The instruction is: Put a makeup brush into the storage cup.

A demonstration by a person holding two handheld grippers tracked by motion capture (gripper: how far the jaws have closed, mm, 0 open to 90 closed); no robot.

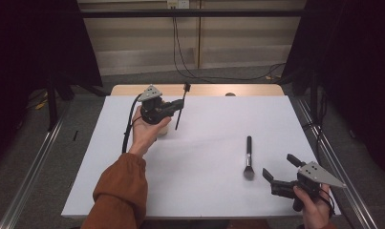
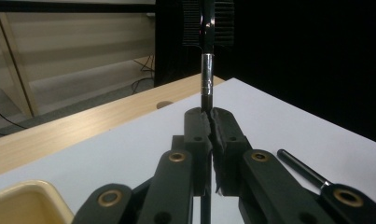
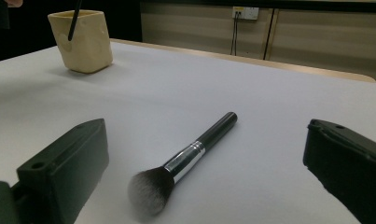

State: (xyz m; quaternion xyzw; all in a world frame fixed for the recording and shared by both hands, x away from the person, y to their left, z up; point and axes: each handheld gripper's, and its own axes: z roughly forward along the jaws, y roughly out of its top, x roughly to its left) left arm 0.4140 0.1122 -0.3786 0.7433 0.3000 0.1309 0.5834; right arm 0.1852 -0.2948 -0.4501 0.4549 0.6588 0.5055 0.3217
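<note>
My left gripper (image 1: 177, 106) is held above the back left of the table, shut on a thin black brush (image 1: 180, 109) with a silver band and a comb-like head (image 2: 208, 21). In the left gripper view the jaws (image 2: 209, 116) clamp its stem, which stands nearly upright. Its lower tip (image 3: 72, 30) hangs just in front of a cream cup (image 3: 85, 44), which shows under the left hand (image 1: 162, 131). A black powder brush (image 1: 248, 157) lies flat on the white table. My right gripper (image 1: 278, 165) is open near the front right, bristles (image 3: 148, 190) between its jaws.
White sheet (image 1: 204, 191) covers the table; a bare wooden strip (image 1: 204, 89) with a small round hole (image 1: 230, 94) runs along the far edge. Cables hang down the back wall (image 1: 178, 52). Metal rails (image 1: 32, 167) flank the table on the floor.
</note>
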